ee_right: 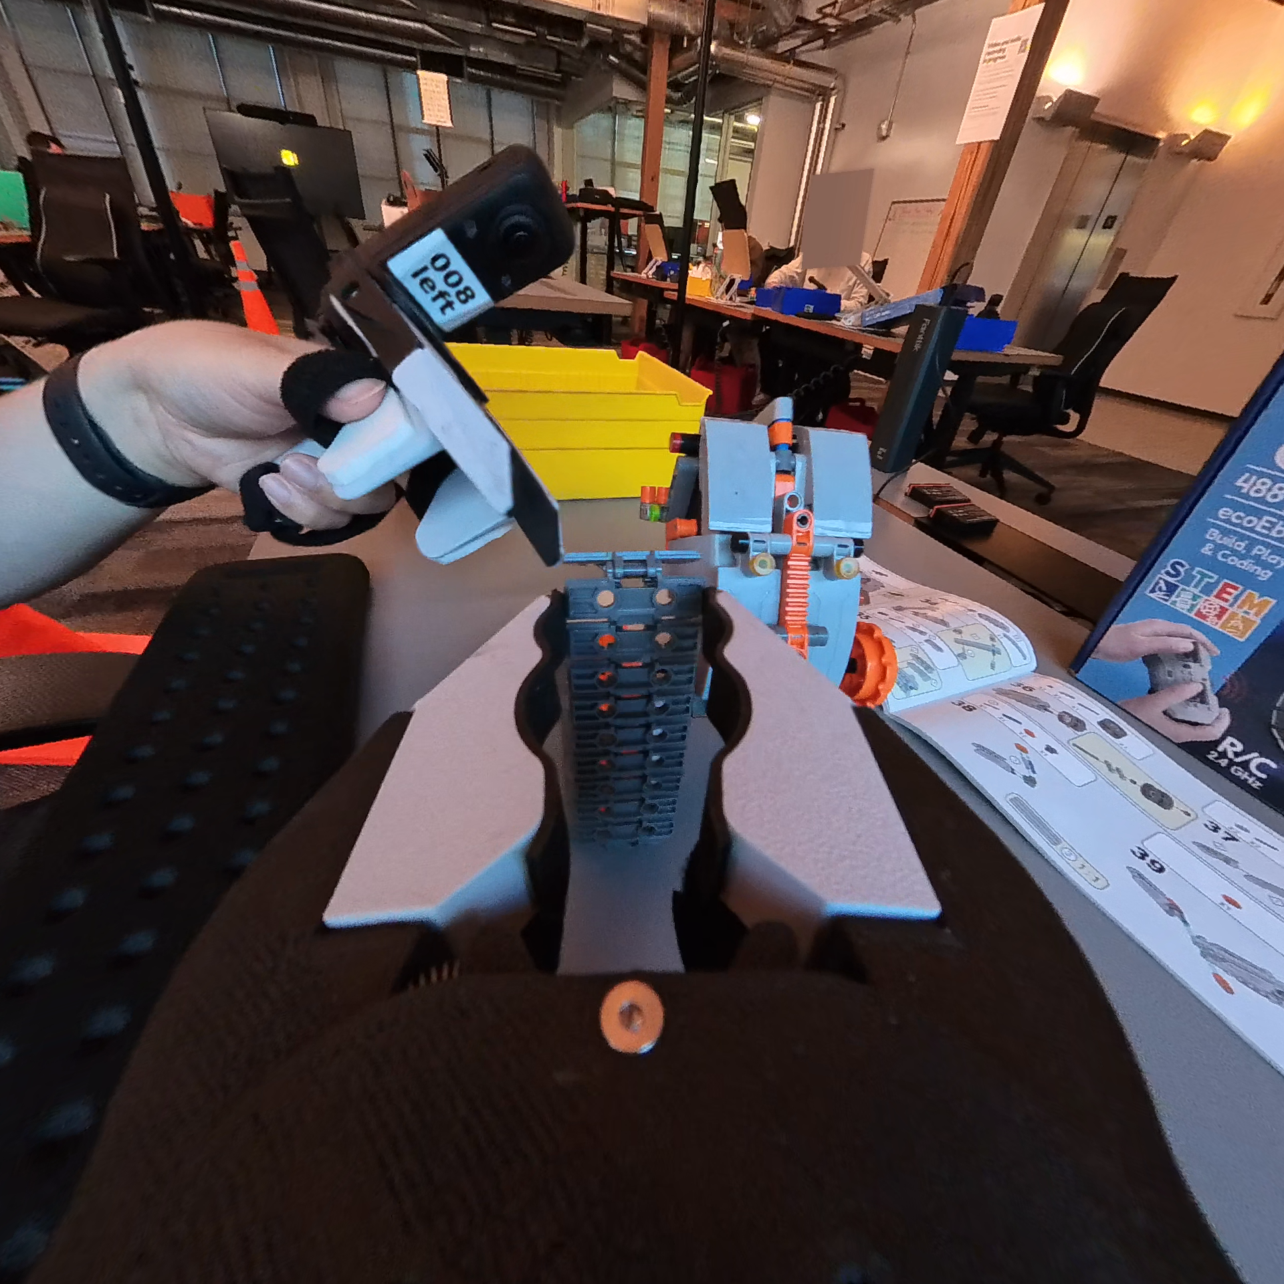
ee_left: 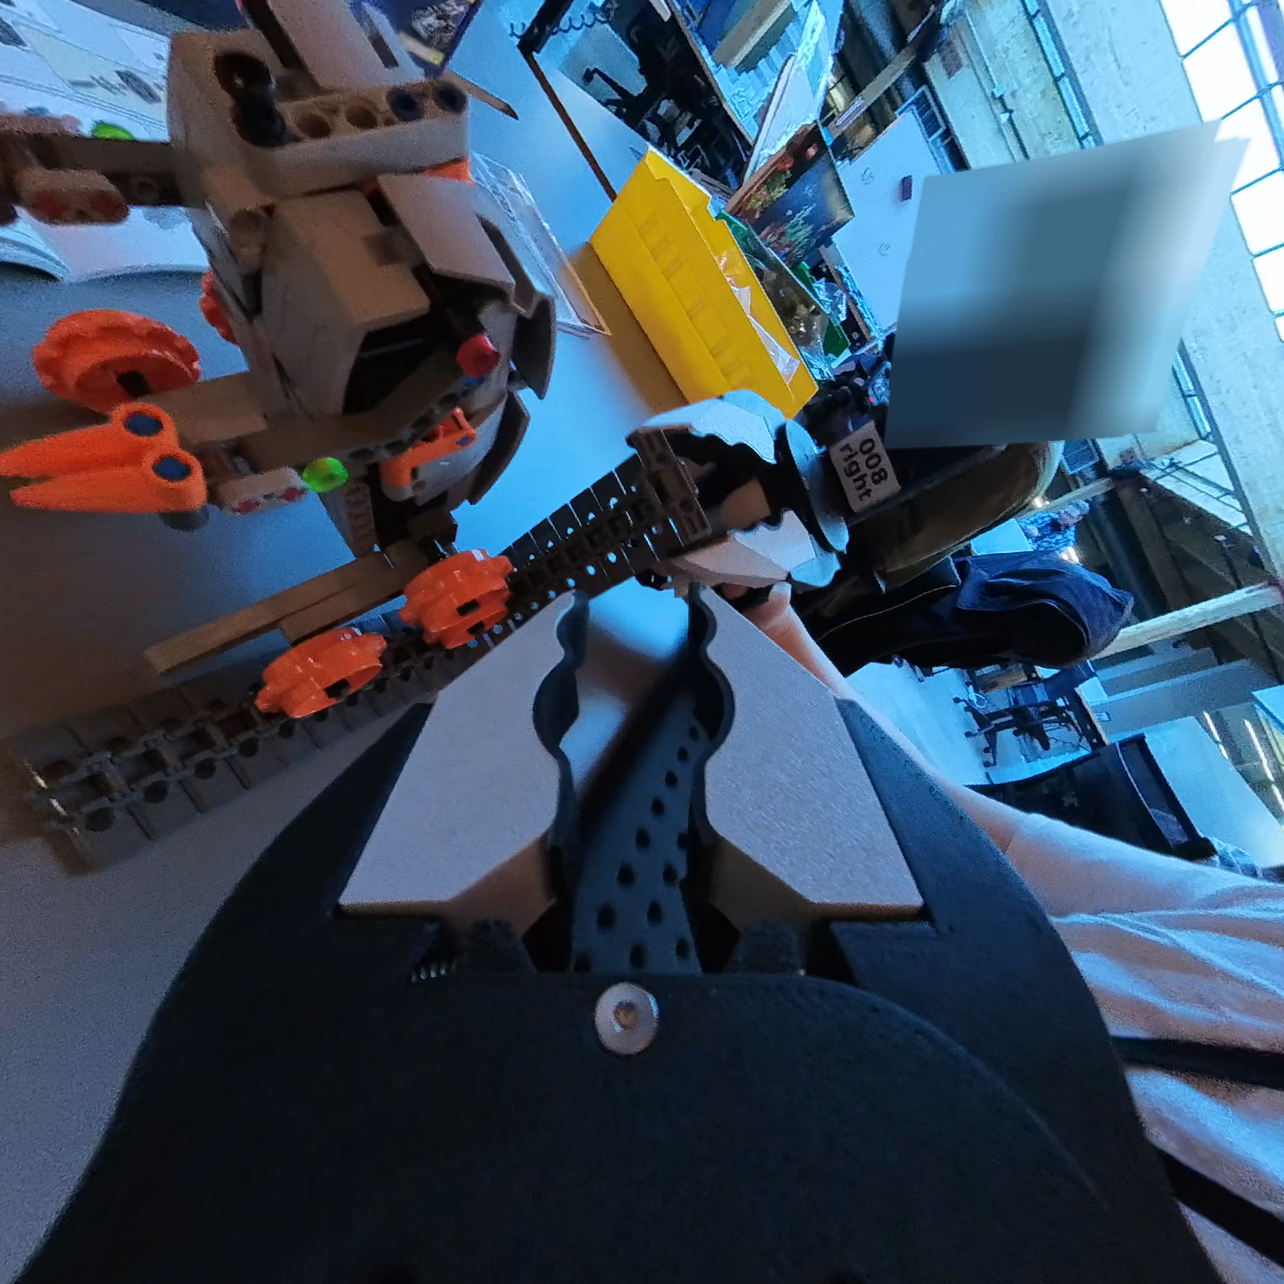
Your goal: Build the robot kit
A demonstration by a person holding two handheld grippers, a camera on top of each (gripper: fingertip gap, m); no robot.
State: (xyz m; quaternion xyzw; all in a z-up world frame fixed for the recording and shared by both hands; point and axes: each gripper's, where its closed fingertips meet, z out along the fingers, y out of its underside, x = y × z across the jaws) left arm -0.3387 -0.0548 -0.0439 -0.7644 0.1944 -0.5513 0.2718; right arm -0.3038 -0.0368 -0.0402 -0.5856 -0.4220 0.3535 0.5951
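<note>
A dark grey linked track [ee_right: 629, 702] — a strip of perforated plates — is clamped between the fingers of the right gripper [ee_right: 629, 695] and runs to the orange sprockets [ee_left: 455, 597] of a grey brick-built vehicle [ee_right: 778, 528] on the table [ee_right: 445, 625]. The left gripper [ee_left: 636, 625] is held narrowly parted, empty, just beside the track. Behind stands a yellow bin [ee_right: 590, 417]; toward the right edge lie an open instruction booklet [ee_right: 1084, 785] and a blue box [ee_right: 1209, 611].

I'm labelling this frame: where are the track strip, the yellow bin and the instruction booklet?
track strip [ee_right: 629, 702]: right wrist view, mid links between the fingers.
yellow bin [ee_right: 590, 417]: right wrist view, front wall.
instruction booklet [ee_right: 1084, 785]: right wrist view, open page.
</note>
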